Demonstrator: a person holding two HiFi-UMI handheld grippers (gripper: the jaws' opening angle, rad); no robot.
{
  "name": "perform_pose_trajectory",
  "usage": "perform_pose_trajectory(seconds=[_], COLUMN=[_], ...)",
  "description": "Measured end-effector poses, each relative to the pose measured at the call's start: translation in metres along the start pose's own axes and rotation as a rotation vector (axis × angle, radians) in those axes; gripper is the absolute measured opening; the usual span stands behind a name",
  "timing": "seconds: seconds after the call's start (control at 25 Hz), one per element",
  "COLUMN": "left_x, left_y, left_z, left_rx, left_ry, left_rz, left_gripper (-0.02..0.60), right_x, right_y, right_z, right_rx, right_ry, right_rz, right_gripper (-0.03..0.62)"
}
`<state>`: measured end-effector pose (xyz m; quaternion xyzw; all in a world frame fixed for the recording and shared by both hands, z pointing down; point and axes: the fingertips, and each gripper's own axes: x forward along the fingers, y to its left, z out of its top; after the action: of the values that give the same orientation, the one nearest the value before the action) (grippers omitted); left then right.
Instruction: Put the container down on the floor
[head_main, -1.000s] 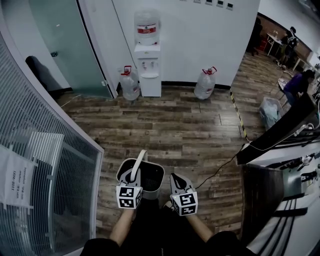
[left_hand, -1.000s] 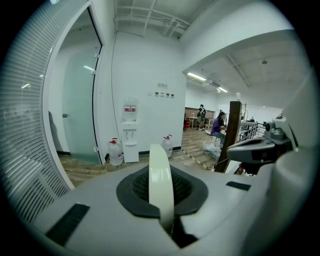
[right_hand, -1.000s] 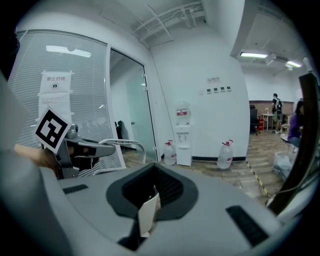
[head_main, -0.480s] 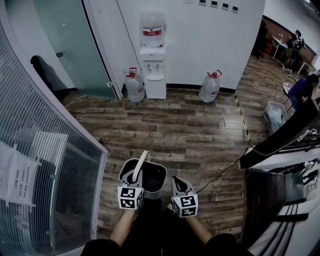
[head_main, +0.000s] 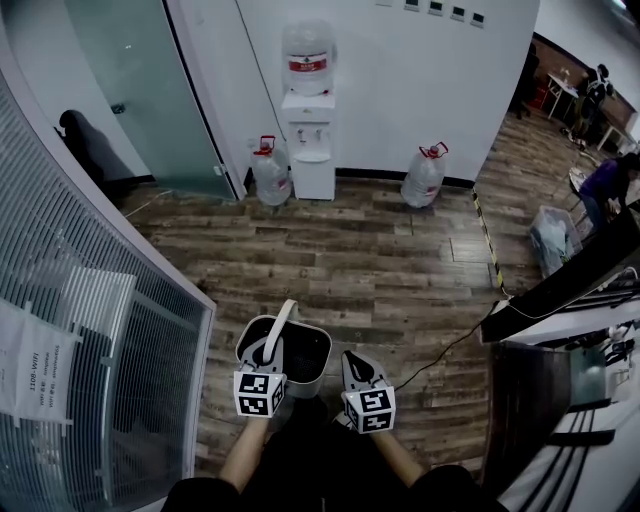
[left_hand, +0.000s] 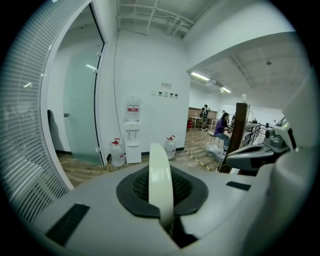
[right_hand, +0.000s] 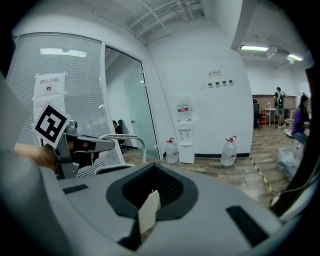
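The container (head_main: 312, 383) is further forward now, hanging by its handle (left_hand: 161, 185) clamped in the left gripper (head_main: 271, 349) for carrying; right gripper (head_main: 353, 358) jaws together, idle

At 6 o'clock in the head view, the lower part of the container (head_main: 305, 350) is covered by the left gripper (head_main: 268, 352) and the person's dark clothing (head_main: 310, 450). The print on the sheets (head_main: 30, 360) at 9 o'clock cannot be read. The surface (head_main: 545, 322) at 3 o'clock is cut by the edge.

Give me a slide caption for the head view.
Left gripper holds a white container by its handle over wooden floor, facing a water dispenser.
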<state>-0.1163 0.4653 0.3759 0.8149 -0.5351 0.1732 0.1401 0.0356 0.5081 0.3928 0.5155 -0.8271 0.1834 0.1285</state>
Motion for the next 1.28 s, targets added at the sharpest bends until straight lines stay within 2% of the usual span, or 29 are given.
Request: perform_pose_trajectory(seconds=[0.44, 1.28], left_x=[0.042, 0.100], left_y=[0.039, 0.108], left_z=[0.013, 0.026], left_rx=[-0.016, 0.019], left_ry=[0.007, 0.037], left_rz=[-0.033, -0.201], left_gripper=[0.014, 0.012], right_x=[0.051, 0.135], right_y=[0.003, 0.036], right_z=[0.025, 0.040], right_rx=[-0.037, -0.036], right_ry=[0.022, 0.107], right_rz=[-0.006, -0.096], right_gripper=[0.011, 0.011])
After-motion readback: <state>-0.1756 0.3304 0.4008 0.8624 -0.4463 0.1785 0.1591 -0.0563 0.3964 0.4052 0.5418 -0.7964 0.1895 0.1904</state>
